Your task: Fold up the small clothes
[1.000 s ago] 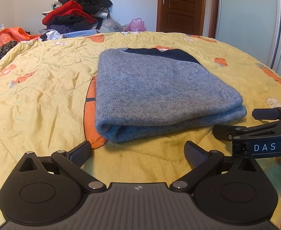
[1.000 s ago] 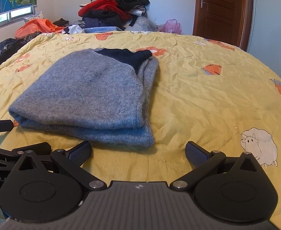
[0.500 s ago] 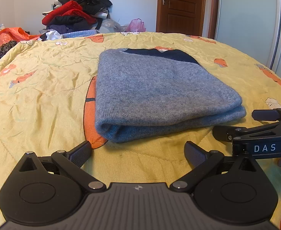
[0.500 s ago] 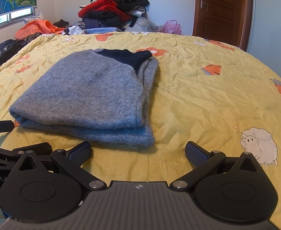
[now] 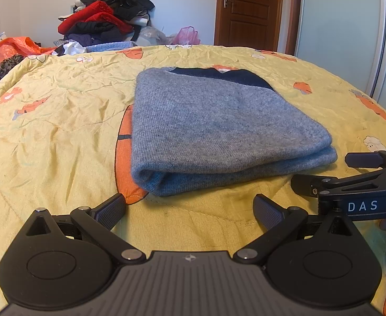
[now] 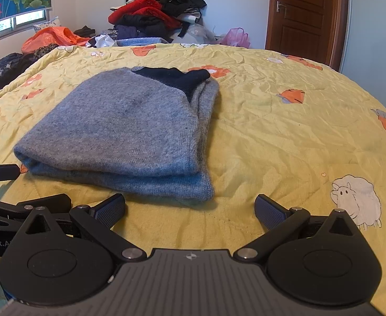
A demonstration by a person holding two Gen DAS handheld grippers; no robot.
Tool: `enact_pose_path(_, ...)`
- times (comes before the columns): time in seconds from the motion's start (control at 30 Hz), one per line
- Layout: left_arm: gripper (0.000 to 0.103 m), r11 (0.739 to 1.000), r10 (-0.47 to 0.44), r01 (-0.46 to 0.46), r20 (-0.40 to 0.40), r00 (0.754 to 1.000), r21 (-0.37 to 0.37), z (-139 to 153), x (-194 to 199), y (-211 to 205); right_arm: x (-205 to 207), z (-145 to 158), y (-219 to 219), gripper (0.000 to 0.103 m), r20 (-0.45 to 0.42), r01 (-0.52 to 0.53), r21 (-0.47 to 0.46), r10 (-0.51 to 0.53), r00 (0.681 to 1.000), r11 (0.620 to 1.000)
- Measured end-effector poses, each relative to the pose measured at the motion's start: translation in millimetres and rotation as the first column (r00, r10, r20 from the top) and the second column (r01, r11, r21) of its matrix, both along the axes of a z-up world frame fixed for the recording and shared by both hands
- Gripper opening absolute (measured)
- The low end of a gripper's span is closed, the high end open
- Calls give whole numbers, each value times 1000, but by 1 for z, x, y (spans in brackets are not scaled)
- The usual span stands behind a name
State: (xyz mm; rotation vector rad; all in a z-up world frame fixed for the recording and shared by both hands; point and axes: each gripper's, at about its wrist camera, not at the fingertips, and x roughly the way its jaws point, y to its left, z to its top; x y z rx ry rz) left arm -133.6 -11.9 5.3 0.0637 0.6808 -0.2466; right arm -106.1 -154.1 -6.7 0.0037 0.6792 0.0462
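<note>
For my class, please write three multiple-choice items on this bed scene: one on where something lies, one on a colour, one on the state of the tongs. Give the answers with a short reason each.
1. Where does the grey sweater lie?
A. on the yellow bedspread
B. on the clothes pile
C. on the floor

2. What colour is the sweater's patch at the far end?
A. red
B. dark navy
C. white

3. How do the left tongs and right tongs stand?
A. both shut on the sweater
B. one open, one shut
C. both open, holding nothing

Answers:
1 A: the folded sweater rests flat on the bedspread, well short of the clothes pile by the wall.
2 B: a dark navy area shows beside the grey knit.
3 C: each wrist view shows the fingers wide apart with only bedspread between them, short of the sweater.
</note>
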Motion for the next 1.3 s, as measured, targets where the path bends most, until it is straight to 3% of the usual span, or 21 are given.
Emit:
enact_pose_path(0.47, 103, 1000, 11, -11, 0, 1000, 9, 0, 1, -3, 1, 0, 2, 103, 0, 16, -9, -16, 1000, 1000)
enact_pose_path(1.3, 103, 993, 116, -116, -36, 993, -16, 4, 12, 0, 3, 0, -2, 103, 1, 32, -4, -32, 999, 999)
